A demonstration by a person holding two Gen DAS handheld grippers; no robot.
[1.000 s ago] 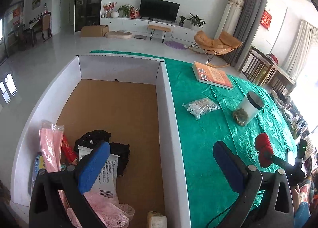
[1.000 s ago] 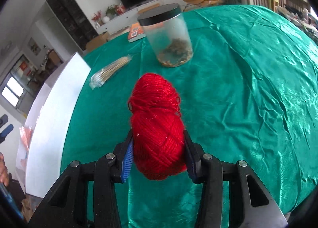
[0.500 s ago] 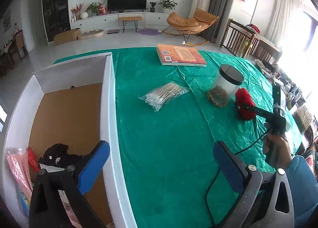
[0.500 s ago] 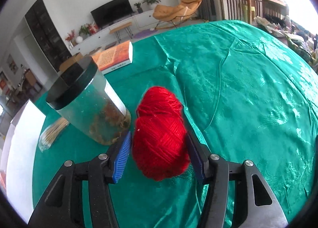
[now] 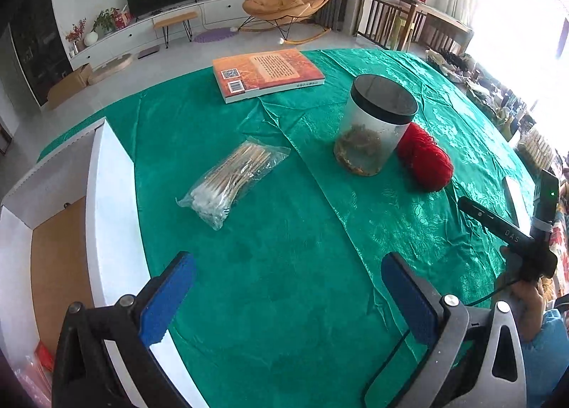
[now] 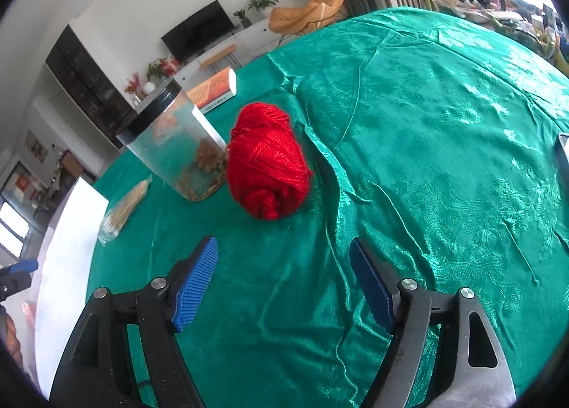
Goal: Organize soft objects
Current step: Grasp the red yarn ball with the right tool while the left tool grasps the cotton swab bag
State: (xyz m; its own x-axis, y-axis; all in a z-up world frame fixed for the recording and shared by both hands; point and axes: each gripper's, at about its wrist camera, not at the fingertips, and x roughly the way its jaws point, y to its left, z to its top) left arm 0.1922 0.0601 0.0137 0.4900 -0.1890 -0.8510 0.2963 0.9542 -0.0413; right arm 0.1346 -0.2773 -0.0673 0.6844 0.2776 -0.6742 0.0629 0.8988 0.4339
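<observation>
A red ball of yarn (image 6: 267, 162) lies on the green tablecloth, touching the clear jar with a black lid (image 6: 176, 144). It also shows in the left wrist view (image 5: 425, 160), right of the jar (image 5: 373, 125). My right gripper (image 6: 284, 278) is open and empty, a short way in front of the yarn. My left gripper (image 5: 288, 292) is open and empty above the cloth beside the white box (image 5: 110, 216). A bag of cotton swabs (image 5: 231, 182) lies ahead of it.
An orange book (image 5: 266, 73) lies at the far side of the table. The white cardboard box (image 6: 67, 230) with a brown floor stands at the left, with pink packaging (image 5: 30, 376) in its near corner. The right gripper's handle (image 5: 512, 237) shows at the right edge.
My right gripper set the red yarn down beside the jar, opened and drew back. My left gripper swung right, from over the box to over the green cloth.
</observation>
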